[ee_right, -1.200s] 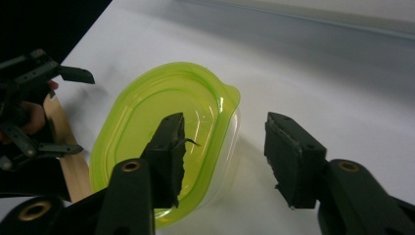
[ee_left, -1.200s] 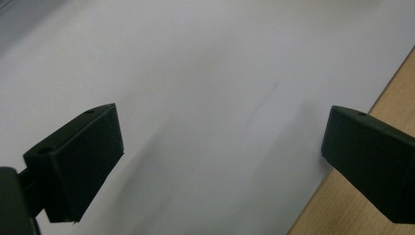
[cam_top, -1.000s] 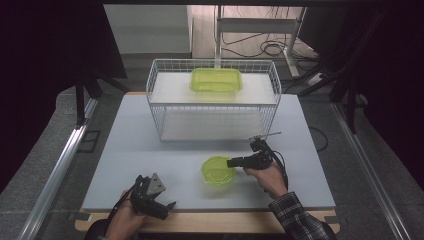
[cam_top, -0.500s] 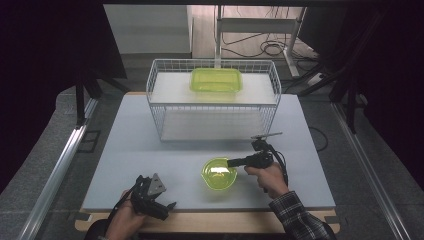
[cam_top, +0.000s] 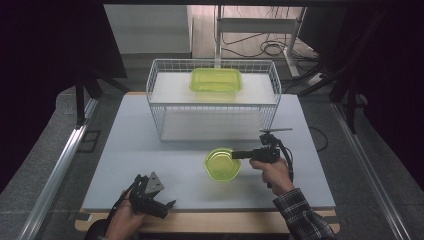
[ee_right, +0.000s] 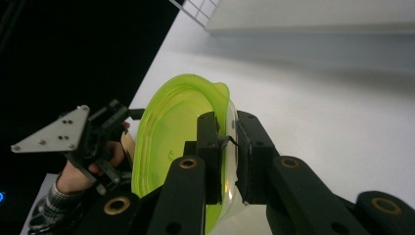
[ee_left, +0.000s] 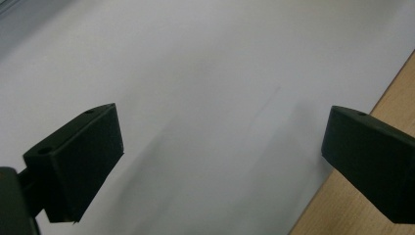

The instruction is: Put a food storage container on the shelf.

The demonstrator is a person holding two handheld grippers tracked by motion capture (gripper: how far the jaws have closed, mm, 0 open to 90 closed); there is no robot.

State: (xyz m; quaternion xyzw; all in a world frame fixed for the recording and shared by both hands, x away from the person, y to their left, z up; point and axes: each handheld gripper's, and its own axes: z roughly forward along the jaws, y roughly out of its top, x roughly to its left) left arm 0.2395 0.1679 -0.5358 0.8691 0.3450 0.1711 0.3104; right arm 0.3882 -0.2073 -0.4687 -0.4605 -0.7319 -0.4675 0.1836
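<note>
Right gripper [cam_top: 237,154] clamped on rim of translucent lime-green plastic bowl [cam_top: 221,164], just in front of white wire basket [cam_top: 159,102]. Left gripper [cam_top: 169,204] idle, jaws apart. Looks mid-carry; next probably lift toward basket.

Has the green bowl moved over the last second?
Yes. The green bowl, pinched at its rim by the right gripper, has edged slightly nearer the wire basket and to the right.
</note>
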